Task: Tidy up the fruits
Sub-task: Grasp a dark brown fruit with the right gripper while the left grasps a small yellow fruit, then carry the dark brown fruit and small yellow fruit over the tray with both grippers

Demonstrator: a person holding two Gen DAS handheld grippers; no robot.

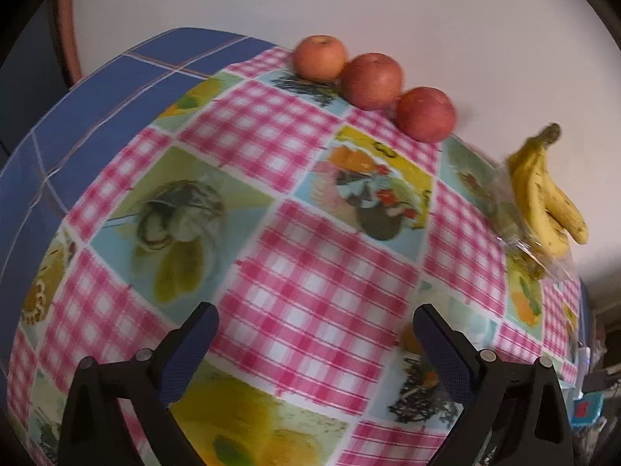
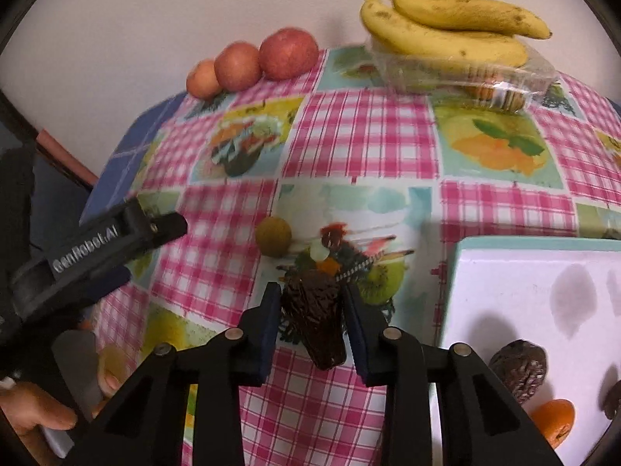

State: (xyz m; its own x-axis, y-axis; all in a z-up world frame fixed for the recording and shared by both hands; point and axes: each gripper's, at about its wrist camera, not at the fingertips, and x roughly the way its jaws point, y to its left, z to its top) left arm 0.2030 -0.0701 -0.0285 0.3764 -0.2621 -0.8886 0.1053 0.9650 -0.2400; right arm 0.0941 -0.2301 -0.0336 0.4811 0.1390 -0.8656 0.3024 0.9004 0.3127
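My right gripper's (image 2: pixel 312 310) jaws are pinching the dark wrinkled fruit (image 2: pixel 315 320) on the tablecloth (image 2: pixel 357 147) beside the white tray (image 2: pixel 504 295), my left gripper (image 1: pixel 314 334) is idling open, so I'm aiming to lift gently, without squashing.

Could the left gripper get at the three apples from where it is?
Probably yes: the left gripper is open and empty, and only bare tablecloth lies between it and the apples at the far edge.
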